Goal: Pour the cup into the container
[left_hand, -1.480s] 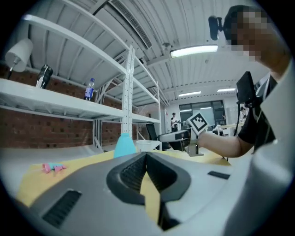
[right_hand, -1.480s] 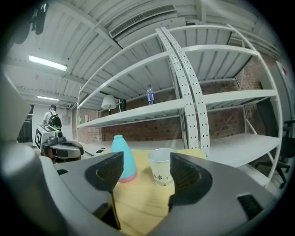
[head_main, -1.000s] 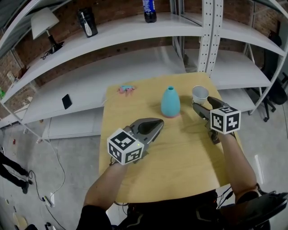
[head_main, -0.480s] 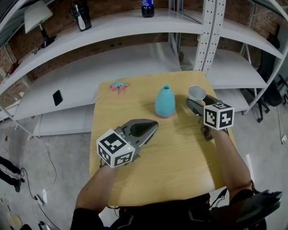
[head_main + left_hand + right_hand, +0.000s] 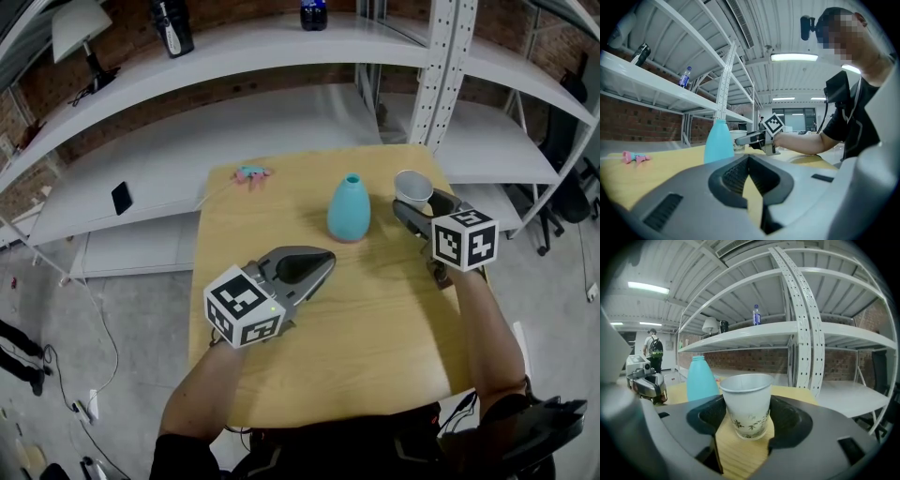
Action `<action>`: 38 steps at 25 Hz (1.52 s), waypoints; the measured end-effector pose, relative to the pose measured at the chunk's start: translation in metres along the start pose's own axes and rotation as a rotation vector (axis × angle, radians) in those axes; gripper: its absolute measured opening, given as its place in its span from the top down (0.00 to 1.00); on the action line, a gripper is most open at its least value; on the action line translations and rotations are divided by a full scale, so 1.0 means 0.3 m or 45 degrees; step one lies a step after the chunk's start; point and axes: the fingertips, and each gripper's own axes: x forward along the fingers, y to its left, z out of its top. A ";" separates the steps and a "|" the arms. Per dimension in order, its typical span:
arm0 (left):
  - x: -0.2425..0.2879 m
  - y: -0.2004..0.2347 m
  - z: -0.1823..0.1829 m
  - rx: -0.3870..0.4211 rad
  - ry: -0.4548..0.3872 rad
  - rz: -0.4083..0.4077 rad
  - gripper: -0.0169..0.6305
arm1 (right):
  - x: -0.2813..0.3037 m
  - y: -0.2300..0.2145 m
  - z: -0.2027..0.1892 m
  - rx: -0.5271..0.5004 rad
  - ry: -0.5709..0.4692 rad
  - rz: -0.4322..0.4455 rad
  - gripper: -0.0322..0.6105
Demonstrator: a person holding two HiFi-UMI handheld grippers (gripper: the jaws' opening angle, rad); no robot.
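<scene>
- My right gripper sits at the far right of the tabletop, with the cup between its fingers. They have just been closing a little, but in the right gripper view they stand beside the cup's wall without squeezing it.
- The cup stands upright on the tabletop near the far right corner. It is at about 2 o'clock from the container and a little apart from it, in the same spot as a second ago.
- Against the tabletop, the right gripper has hardly shifted since the earlier frames. Only the gap between its fingers is narrower.
- My left gripper hangs over the middle of the tabletop at about 7 o'clock from the container. Its fingers are together with nothing between them, and it points toward the container as it did before.
- The container, blue and narrow-necked, stands upright where it stood a second ago.
- A small pink thing still lies at about 10 o'clock from the container, by the far left edge.
- The whole head view has slid slightly since the first frame, so the bottle on the shelf now sits closer to 12 o'clock.
</scene>
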 end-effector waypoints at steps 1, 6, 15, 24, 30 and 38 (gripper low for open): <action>0.001 0.001 0.000 0.001 0.000 0.000 0.97 | -0.008 0.011 0.023 -0.035 -0.006 0.005 0.49; 0.000 -0.002 0.000 -0.001 0.000 0.003 0.97 | -0.046 0.064 0.148 -0.260 -0.023 0.009 0.49; -0.010 -0.020 -0.002 0.002 0.000 -0.011 0.97 | -0.060 0.140 0.274 -0.666 0.009 -0.080 0.49; -0.014 -0.037 -0.003 0.007 0.004 -0.038 0.97 | -0.042 0.227 0.324 -0.987 0.080 -0.148 0.49; -0.013 -0.038 -0.003 0.005 0.006 -0.040 0.97 | -0.017 0.247 0.325 -1.169 0.140 -0.200 0.49; -0.017 -0.047 -0.006 0.006 0.007 -0.052 0.97 | -0.003 0.244 0.321 -1.227 0.174 -0.228 0.49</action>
